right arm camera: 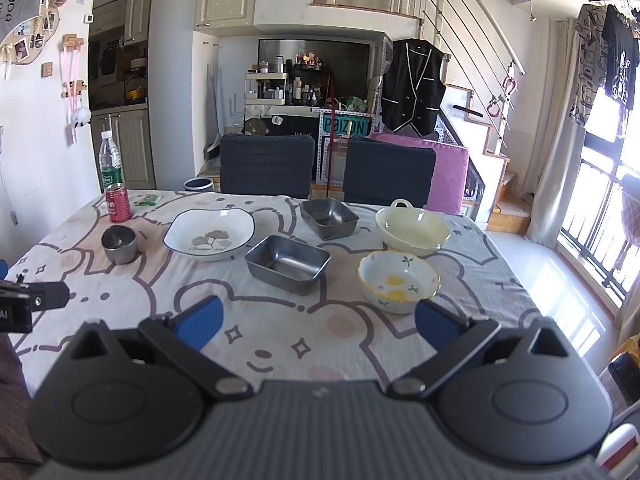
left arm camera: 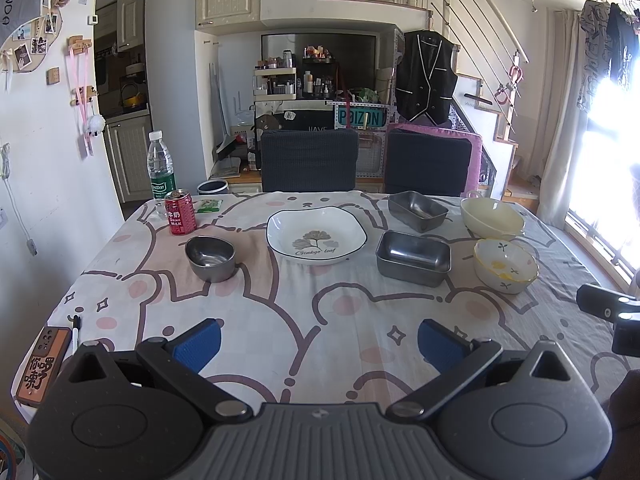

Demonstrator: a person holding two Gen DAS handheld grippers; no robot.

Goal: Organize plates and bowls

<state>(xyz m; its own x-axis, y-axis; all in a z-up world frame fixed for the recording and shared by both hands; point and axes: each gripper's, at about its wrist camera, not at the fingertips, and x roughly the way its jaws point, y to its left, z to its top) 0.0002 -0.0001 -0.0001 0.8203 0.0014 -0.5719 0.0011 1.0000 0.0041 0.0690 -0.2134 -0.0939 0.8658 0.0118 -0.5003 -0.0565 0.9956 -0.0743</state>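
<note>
Across the left wrist view, a table draped in a soft cartoon-bear cloth (left arm camera: 320, 320) is seen. The left gripper (left arm camera: 319, 343) is held above the near cloth, its ribbed blue pads spread wide with nothing between them. A round steel bowl (left arm camera: 210, 258) is set left of a glossy white squarish plate (left arm camera: 316, 236) printed with a leaf. Two rectangular steel tins are placed to the right, one nearer (left arm camera: 413, 258), one farther (left arm camera: 417, 211). Beyond them a pale yellow bowl (left arm camera: 491, 218) and a white bowl with yellow spots (left arm camera: 505, 266) are found. A red can (left arm camera: 180, 212) and a clear plastic bottle (left arm camera: 161, 168) stand at the far left.

From the right wrist view, the right gripper (right arm camera: 318, 327) is likewise held released over the cloth, empty. The spotted bowl (right arm camera: 398, 282) lies just ahead of its right pad, with the nearer tin (right arm camera: 287, 264) to the left.
</note>
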